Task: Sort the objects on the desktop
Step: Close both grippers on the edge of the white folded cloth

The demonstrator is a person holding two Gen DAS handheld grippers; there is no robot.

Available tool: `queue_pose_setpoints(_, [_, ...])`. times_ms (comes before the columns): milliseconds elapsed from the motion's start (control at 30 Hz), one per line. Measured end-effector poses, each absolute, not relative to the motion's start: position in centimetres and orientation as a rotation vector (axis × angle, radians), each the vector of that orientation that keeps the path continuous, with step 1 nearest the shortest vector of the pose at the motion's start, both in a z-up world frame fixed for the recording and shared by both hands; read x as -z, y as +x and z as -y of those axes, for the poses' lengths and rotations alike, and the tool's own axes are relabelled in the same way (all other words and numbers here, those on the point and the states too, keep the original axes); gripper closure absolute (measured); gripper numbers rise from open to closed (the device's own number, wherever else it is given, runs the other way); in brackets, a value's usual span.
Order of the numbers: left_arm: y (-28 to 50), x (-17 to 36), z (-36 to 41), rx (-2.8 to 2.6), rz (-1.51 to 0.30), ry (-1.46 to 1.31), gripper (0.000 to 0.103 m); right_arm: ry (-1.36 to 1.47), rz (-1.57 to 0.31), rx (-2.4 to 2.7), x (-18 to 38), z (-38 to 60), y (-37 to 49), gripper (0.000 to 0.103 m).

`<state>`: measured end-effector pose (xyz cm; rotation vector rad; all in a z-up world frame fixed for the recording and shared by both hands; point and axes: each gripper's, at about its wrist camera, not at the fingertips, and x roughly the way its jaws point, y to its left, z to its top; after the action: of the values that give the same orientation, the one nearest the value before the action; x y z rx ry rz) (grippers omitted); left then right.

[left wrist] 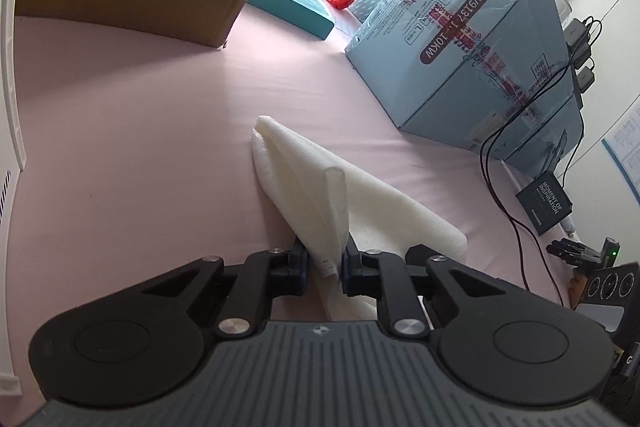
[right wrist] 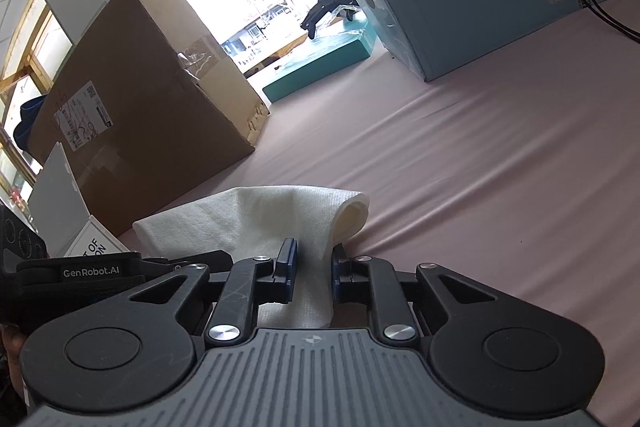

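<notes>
White cloth (left wrist: 360, 211), soft and textured, lies on the pink table cover (left wrist: 140, 147) with both tools gripping it at once. The left gripper (left wrist: 326, 263) has its jaws pressed together on a raised fold of the near edge, which stands up in a ridge between the pads. From its camera the rest of the cloth runs away toward 11 o'clock, and one flap spreads toward 3 o'clock. The right gripper (right wrist: 312, 267) pinches another part of the same cloth (right wrist: 256, 219). Its jaws are narrowed onto a band of fabric, and a rolled corner bulges out at about 1 o'clock.

A brown cardboard box (right wrist: 152, 99) stands off at 10 o'clock in the right view. A pale blue carton (left wrist: 472, 39) sits at 1 o'clock in the left view, with black cables (left wrist: 516, 187) trailing beside it.

This looks like folding or tidying the cloth as part of the sorting. To do it well, I'd say both pinches should stay firm and the two tools should move together at one height, so the fabric stays taut without being tugged from either grip. The fold should be laid down flat before either jaw lets go. Keeping the cloth's free flap away from the cables seems wise.
</notes>
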<state>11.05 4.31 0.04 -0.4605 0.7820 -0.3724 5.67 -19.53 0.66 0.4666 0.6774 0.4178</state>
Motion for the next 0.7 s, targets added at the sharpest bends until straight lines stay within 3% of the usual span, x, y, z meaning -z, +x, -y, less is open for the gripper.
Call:
queue_pose_setpoints(200, [9.8, -0.9, -3.1, 0.371, -0.71, -0.357, 0.093, 0.46, -0.654, -0.374, -0.8, 19.7, 5.3, 0.087])
queue_pose_setpoints(300, [9.1, -1.3, -2.3, 0.366, -0.67, -0.281, 0.094, 0.425, -0.618, -0.387, -1.2, 19.4, 4.8, 0.094])
queue_pose_setpoints(467, [8.4, -2.0, -2.2, 0.367, -0.621, -0.258, 0.095, 0.39, -0.54, -0.393, -2.1, 19.2, 3.7, 0.096])
queue_pose_setpoints(700, [4.2, -6.6, -2.7, 0.334, -0.517, -0.247, 0.095, 0.345, -0.382, -0.405, -5.0, 17.9, 1.0, 0.096])
